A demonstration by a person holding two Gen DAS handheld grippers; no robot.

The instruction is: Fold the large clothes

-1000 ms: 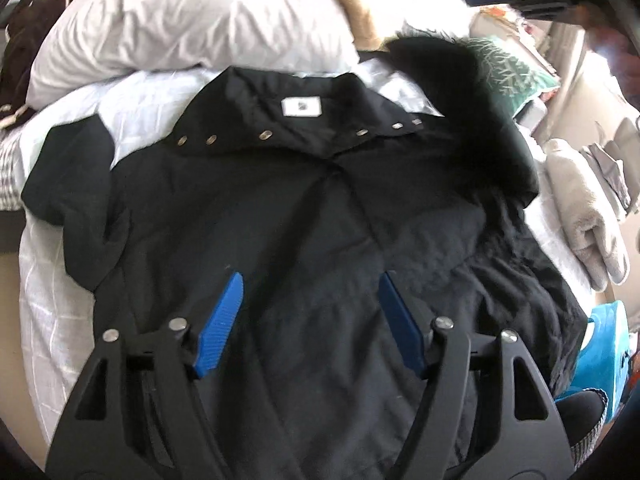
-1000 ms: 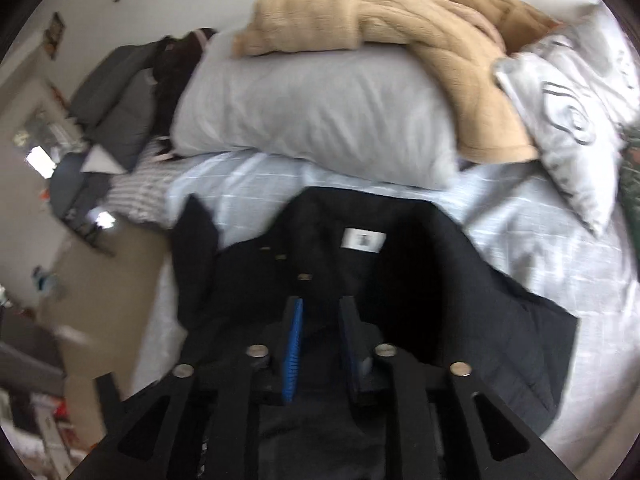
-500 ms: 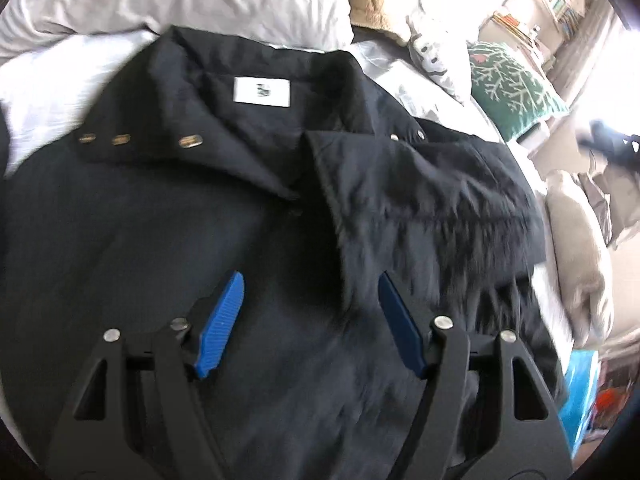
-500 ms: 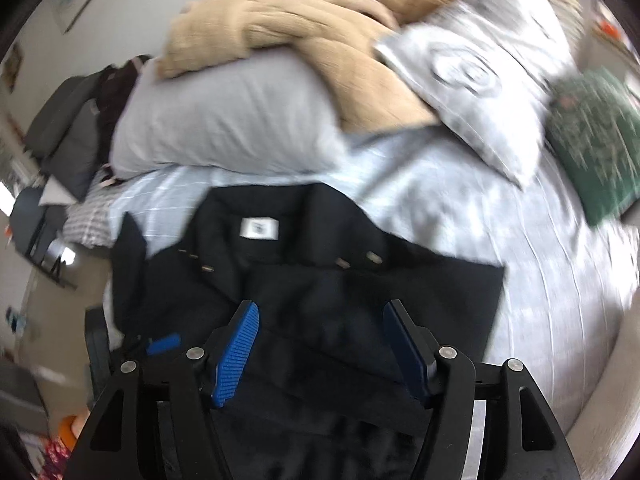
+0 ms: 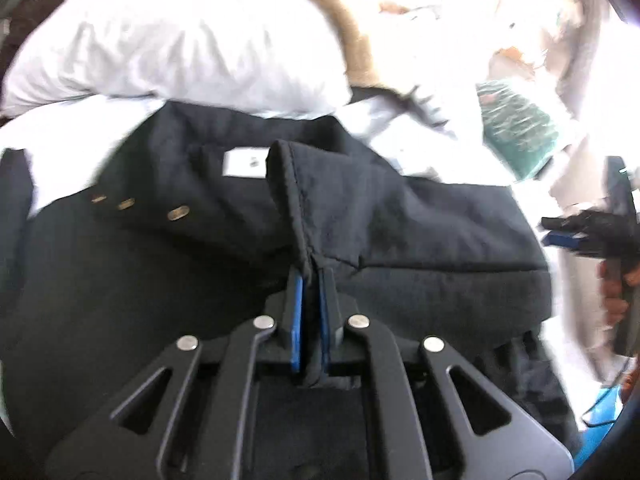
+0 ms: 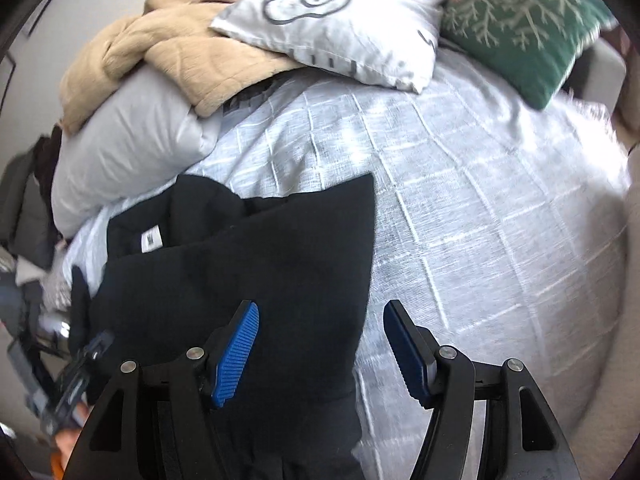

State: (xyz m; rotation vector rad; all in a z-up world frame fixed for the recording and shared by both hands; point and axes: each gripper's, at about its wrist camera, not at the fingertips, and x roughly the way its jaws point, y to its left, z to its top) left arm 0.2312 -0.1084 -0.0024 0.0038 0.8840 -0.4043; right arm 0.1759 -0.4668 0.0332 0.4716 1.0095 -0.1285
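Left tongs (image 5: pixel 311 276) closing, pinching jacket (image 5: pixel 420 220) front edge at 6 o'clock; right tongs (image 6: pixel 320 344) agape, empty, straddling hem. Soft, bulky, floppy; best gripped along seams.

Black jacket (image 5: pixel 400 216) hem cut off below both views.

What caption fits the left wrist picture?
Left gripper closing on the black coat's front edge, on the bed by a pillow.

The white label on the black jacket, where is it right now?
In the left wrist view the white label sits inside the black jacket's collar, just left of the raised front edge, below the grey pillow.
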